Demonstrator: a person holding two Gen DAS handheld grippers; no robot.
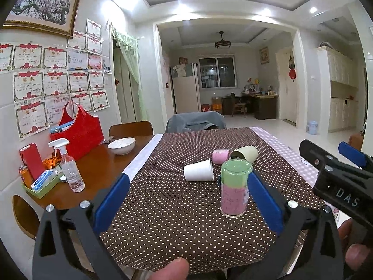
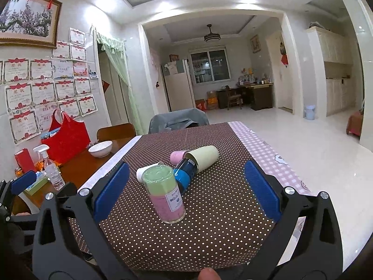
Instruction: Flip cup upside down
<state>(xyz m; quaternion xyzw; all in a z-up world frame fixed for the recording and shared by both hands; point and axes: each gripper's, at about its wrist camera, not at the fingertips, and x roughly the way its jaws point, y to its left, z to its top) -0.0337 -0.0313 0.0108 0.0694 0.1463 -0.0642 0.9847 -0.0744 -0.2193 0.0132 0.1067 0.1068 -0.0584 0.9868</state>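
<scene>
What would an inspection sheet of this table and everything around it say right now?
Surface: brown polka-dot tablecloth over a wooden table.
Job's things: clear green-and-pink tumbler standing; white paper cup, pink cup, beige cup and blue cylinder lying down.
Clutter: white bowl, clear spray bottle, red bag.
Grippers: left gripper open, tumbler by one pad; right gripper open, empty.
Cables: nothing seen.
Surroundings: certificates on wall, fridge beyond.

Both wrist views look low along the dotted cloth (image 1: pixel 177 210), side by side.
</scene>
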